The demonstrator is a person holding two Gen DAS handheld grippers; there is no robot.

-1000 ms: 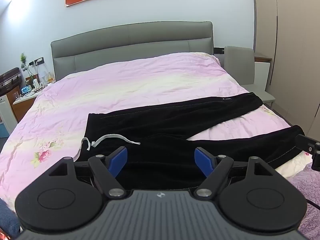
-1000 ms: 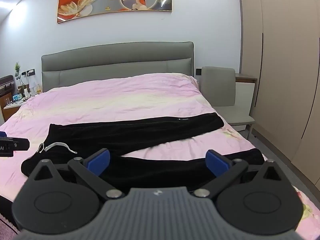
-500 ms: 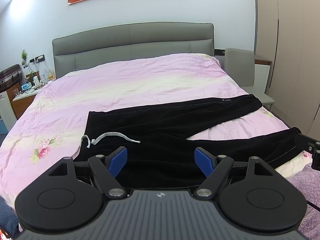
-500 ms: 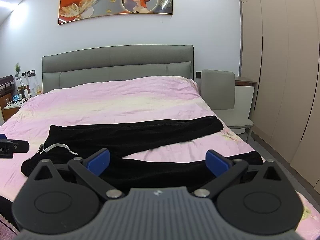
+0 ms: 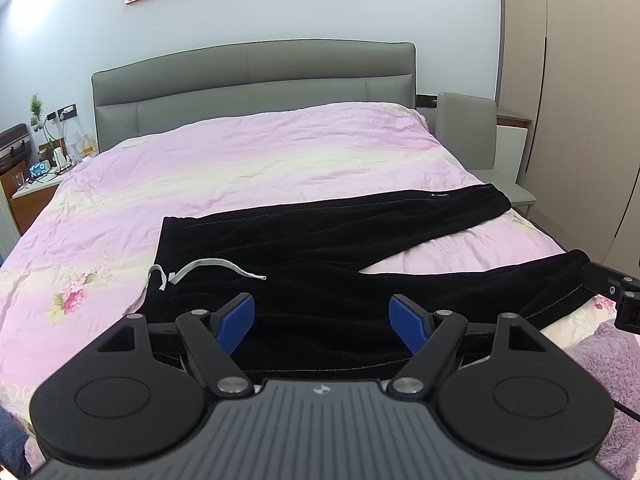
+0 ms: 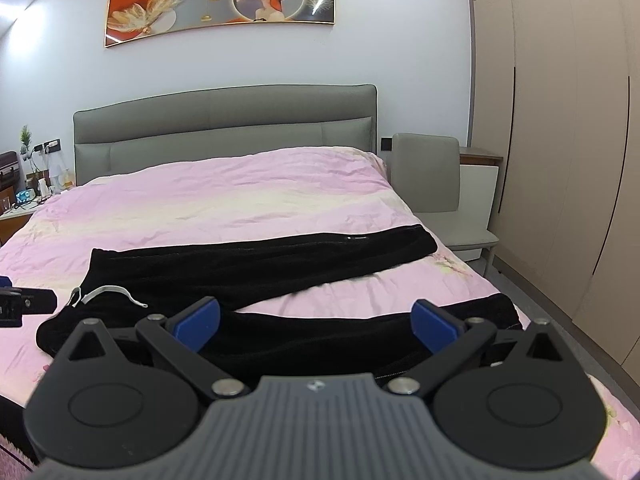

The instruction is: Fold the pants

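Your black velvety drawstring pants [image 5: 320,256] lie spread flat on the pink floral bed cover [image 5: 248,168], legs splayed apart, no fold made yet. Your left gripper [image 5: 322,314] and right gripper [image 6: 316,320] both hover released, holding nothing; every fold remains.

Black pants [image 5: 320,248] lie spread on the pink bed [image 5: 260,160], legs apart, white drawstring [image 5: 208,266] near the waistband. The left gripper [image 5: 322,318] hovers over the waist, jaws wide apart.
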